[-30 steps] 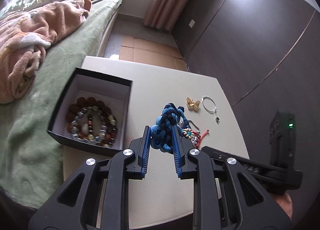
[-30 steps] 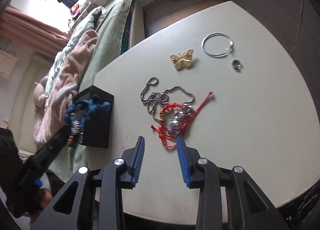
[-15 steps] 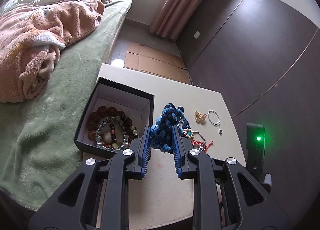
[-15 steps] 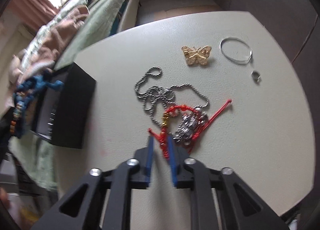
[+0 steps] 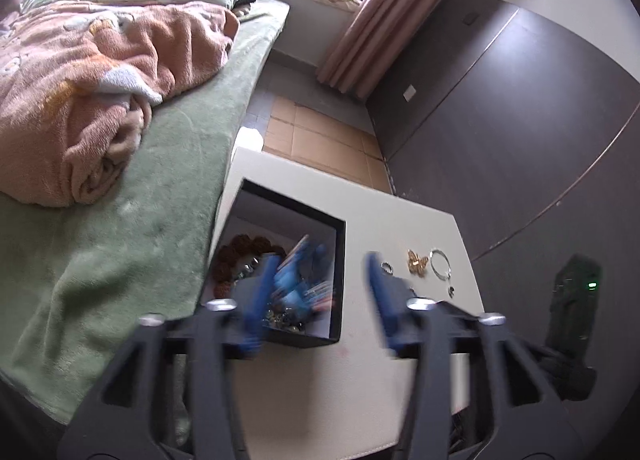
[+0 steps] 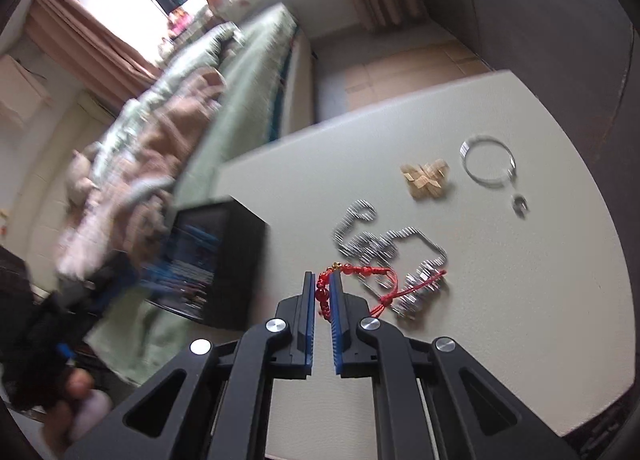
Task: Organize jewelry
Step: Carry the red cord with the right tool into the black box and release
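Blue braided bracelet in the box, red bracelet pinched on the table.

The blue bracelet, blurred, lies in the black box beside brown beads, under the left gripper, whose jaws stand wide apart and hold nothing. The right gripper is clenched on the red bracelet, which trails to 2 o'clock over a silver chain. On the table, a gold butterfly and silver ring lie further toward 1 o'clock.

Pink blanket on green bed.
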`<state>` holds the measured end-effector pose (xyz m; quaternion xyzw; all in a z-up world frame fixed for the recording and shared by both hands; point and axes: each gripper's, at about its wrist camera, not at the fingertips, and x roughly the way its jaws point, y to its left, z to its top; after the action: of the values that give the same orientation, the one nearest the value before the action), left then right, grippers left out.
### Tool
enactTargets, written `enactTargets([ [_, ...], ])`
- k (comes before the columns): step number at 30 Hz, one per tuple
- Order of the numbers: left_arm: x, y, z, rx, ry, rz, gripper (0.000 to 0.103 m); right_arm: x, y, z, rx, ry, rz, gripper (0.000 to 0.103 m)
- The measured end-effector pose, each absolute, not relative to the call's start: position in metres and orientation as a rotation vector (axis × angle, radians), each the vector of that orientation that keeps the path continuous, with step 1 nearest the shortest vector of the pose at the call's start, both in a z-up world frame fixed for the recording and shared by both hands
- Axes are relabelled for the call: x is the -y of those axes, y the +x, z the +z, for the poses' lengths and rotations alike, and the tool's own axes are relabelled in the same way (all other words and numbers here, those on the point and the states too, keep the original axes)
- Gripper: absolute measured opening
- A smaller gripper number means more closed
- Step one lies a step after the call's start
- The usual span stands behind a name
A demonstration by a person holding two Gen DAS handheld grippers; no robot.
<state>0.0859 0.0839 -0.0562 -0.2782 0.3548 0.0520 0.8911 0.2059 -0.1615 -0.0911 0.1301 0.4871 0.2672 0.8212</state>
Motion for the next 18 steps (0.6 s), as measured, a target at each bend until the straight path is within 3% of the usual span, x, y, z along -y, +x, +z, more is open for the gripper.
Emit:
enactTargets([
  [1,-0.085,0.085,-0.055,-0.728,-0.576,0.115,0.071,0.162,0.205,-0.086,-1.017,0.297,0.587,0.007],
  [3,-0.089,0.083,-0.052,-0.713,-0.58,0.123,0.076,0.16,0.203,-0.076,-0.979,0.327,0.62,0.007],
  [12,-0.114,0.074,-0.051,-0.683,-0.642,0.182,0.089,0.124,0.188,-0.046,-0.863,0.407,0.79,0.007],
  [18,-0.129,0.067,-0.052,-0.662,-0.685,0.229,0.092,0.097,0.186,-0.043,-0.86,0.464,0.882,0.007],
])
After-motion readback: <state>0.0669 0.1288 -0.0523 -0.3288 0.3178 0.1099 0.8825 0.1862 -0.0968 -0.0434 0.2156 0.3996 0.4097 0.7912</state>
